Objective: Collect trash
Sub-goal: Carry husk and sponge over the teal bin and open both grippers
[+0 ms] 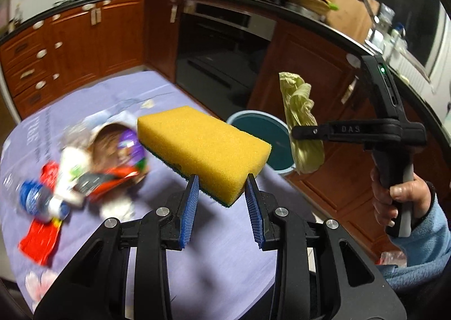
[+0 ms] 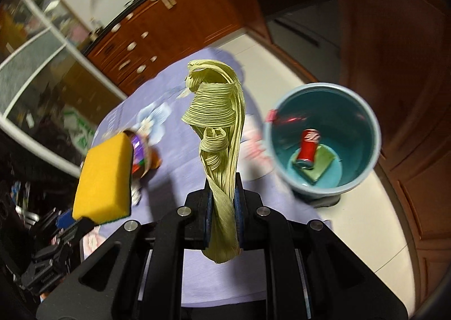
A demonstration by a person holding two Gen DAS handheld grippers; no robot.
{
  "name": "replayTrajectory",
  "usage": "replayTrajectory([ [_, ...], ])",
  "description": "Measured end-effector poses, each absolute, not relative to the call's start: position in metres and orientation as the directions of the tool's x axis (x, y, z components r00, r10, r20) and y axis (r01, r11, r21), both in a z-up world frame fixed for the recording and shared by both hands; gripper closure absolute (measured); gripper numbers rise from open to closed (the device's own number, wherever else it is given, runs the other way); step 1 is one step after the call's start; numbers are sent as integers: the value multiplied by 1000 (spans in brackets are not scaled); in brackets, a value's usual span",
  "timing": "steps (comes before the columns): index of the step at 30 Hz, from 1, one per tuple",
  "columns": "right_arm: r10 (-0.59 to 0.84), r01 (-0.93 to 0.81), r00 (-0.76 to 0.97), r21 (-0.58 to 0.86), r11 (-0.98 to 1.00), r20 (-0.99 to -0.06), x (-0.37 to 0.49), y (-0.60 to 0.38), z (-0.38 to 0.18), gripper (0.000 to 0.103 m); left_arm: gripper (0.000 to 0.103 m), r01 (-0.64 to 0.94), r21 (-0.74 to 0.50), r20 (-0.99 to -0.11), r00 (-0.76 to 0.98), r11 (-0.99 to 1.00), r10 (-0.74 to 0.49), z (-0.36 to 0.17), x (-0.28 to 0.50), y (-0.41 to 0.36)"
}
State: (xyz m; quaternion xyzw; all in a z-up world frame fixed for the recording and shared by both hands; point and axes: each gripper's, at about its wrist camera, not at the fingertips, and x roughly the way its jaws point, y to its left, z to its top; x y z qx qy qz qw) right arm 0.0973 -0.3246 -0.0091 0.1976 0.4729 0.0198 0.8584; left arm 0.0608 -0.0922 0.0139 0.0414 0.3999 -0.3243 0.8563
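My left gripper (image 1: 222, 187) is shut on a yellow sponge (image 1: 203, 148) with a green scouring side, held above the purple tablecloth (image 1: 118, 94). The same sponge (image 2: 104, 179) appears at the left in the right wrist view. My right gripper (image 2: 224, 204) is shut on a pale green corn husk (image 2: 220, 128), which sticks up out of its jaws. In the left wrist view that husk (image 1: 300, 125) hangs beside a teal bin (image 1: 263, 134). The bin (image 2: 363, 122) stands on the floor to the right of the table, with a red can (image 2: 308, 146) and a green piece (image 2: 324, 165) inside.
A blurred pile of wrappers, a plastic bottle and red packets (image 1: 84, 167) lies on the tablecloth at the left. Wooden kitchen cabinets (image 1: 84, 41) and an oven (image 1: 222, 49) stand behind. A person's hand in a blue sleeve (image 1: 406, 204) holds the right gripper's handle.
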Motion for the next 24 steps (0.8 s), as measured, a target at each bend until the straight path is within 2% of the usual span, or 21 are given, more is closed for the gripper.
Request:
replayTrajectory([
  [12, 146, 361, 548, 391, 847, -823, 106, -448, -43, 90, 69, 719, -153, -806, 307, 678, -507, -25, 115, -234],
  [20, 157, 416, 495, 392, 820, -854, 118, -481, -75, 90, 68, 743, -174, -863, 202, 646, -464, -71, 141, -299],
  [22, 160, 419, 486, 389, 820, -859, 120, -484, -78, 90, 66, 740, -184, -872, 181, 647, -454, -80, 146, -307],
  [24, 163, 421, 476, 386, 821, -864, 125, -486, -82, 90, 59, 739, -176, -877, 182, 650, -445, -85, 150, -310],
])
